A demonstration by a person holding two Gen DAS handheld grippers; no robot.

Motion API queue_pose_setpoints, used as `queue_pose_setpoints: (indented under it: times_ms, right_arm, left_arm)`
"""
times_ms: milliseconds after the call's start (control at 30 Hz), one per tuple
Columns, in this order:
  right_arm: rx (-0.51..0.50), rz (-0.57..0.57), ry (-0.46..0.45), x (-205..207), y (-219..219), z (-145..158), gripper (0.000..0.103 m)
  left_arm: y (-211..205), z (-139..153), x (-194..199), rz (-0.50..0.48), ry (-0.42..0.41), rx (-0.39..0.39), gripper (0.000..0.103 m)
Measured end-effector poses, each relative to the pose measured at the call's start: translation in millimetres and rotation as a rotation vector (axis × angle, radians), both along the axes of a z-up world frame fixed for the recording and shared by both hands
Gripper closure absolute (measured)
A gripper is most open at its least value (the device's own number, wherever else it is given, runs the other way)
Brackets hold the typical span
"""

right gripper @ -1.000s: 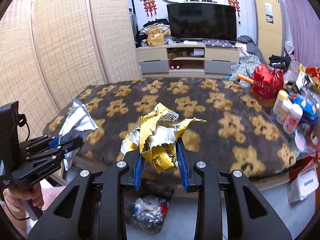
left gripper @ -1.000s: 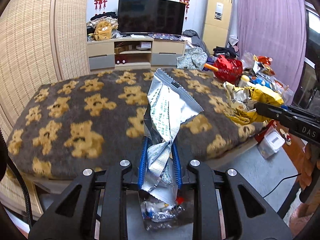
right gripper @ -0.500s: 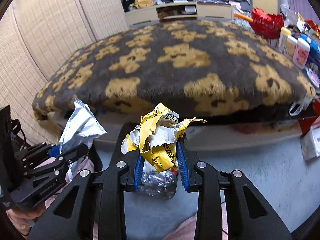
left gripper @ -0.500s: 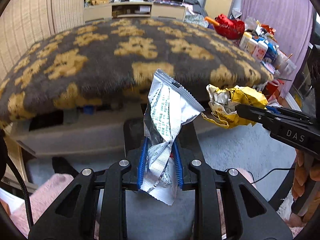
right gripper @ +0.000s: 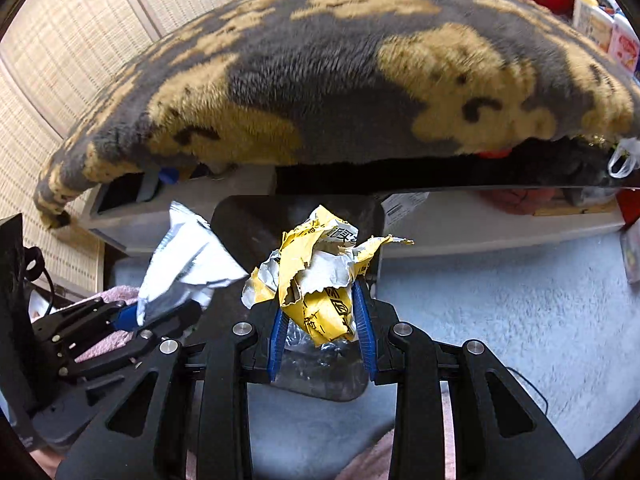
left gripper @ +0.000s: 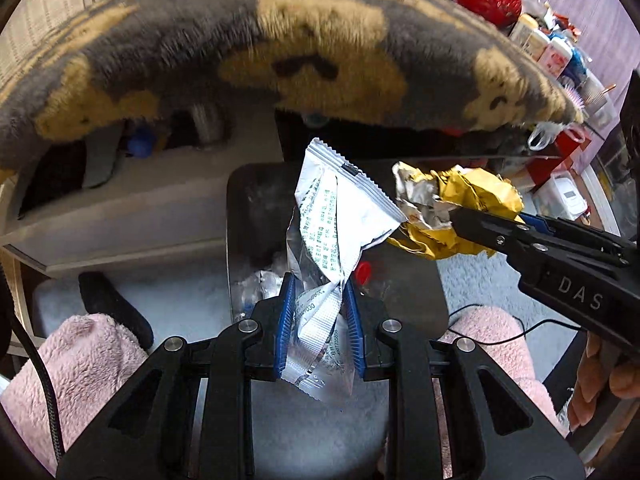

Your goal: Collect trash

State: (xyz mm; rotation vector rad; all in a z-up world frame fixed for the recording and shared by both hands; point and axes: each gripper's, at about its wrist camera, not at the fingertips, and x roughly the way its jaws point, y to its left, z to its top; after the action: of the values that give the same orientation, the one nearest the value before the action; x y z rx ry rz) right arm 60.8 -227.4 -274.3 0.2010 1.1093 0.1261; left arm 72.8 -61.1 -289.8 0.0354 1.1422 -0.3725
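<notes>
1. Both jaws are clamped on litter: the left gripper (left gripper: 318, 326) pinches one white foil sachet (left gripper: 340, 216), the right gripper (right gripper: 322, 330) one crumpled yellow wrapper (right gripper: 320, 280)
2. Both hang above the one dark bin (left gripper: 240, 216), which already holds some scraps
3. Picking looks done; releasing both remains

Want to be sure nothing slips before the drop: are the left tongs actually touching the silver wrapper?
Touching. In the left wrist view the left tongs are shut on the silver wrapper, its crumpled lower part squeezed between both blue pads.
</notes>
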Motion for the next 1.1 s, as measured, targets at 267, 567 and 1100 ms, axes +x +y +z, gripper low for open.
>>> queue_pose_setpoints:
  times_ms: [267, 567, 1100]
  right_arm:
    - [0.013, -0.007, 0.014, 18.9, 4.5, -2.7, 0.051]
    - [0.003, -0.017, -0.039, 15.8, -4.3, 17.0, 0.013]
    - [-0.135, -0.120, -0.374, -39.7, -37.8, 144.6, 0.003]
  left_arm:
    - [0.0, -8.4, 15.1, 0.012, 0.032, 0.003, 0.056]
    - [8.6, 13.6, 10.0, 0.015, -0.015, 0.017, 0.033]
    - [37.2, 146.8, -35.8, 0.075, -0.275, -0.107, 0.008]
